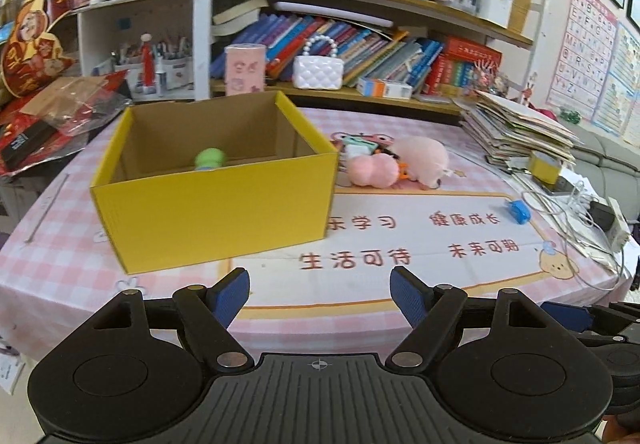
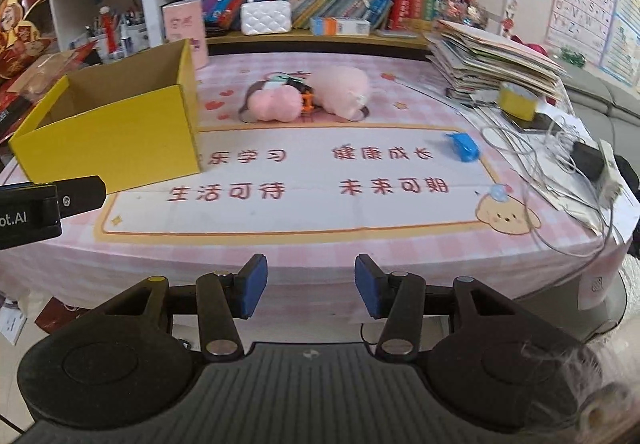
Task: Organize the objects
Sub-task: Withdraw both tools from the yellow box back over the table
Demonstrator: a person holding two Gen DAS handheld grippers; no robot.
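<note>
Bookshelves crowded with books and small handbags fill the upper part of both views; below them a counter point(image 1: 440, 244) under a pink checked cloth with red printed characters carries the work.

**Layout.** A yellow cardboard box point(image 1: 216, 204) stands open-topped at centre left of the left wrist view, with a green toy point(image 1: 209, 159) already lying on its floor. Just right of the box, near frame centre, sits a cluster of items: a round pink plush point(image 2: 276, 106), a larger pale pink plush point(image 2: 344, 90) touching it, and smaller pieces wedged between and behind them that are too small to identify. A blue toy point(image 2: 462, 146) lies alone at right of centre, well apart from the cluster. A paper stack point(image 2: 492, 60) and cables occupy the upper right.

**Tongs.** The left tongs point(image 1: 320, 294) stand open and empty above the near counter edge. The right tongs point(image 2: 311, 286) are parted more narrowly, also with nothing between them.

**Procedure (judged).**
1. Sorting appears barely begun; the loose toys remain outside the box.
2. Take an isolated or outermost item first; the blue toy offers a clear approach.
3. Widen the right tongs before descending on either plush.
4. Centre the pads on the body, not on trailing parts.
5. Clear the box wall fully before release.
</note>
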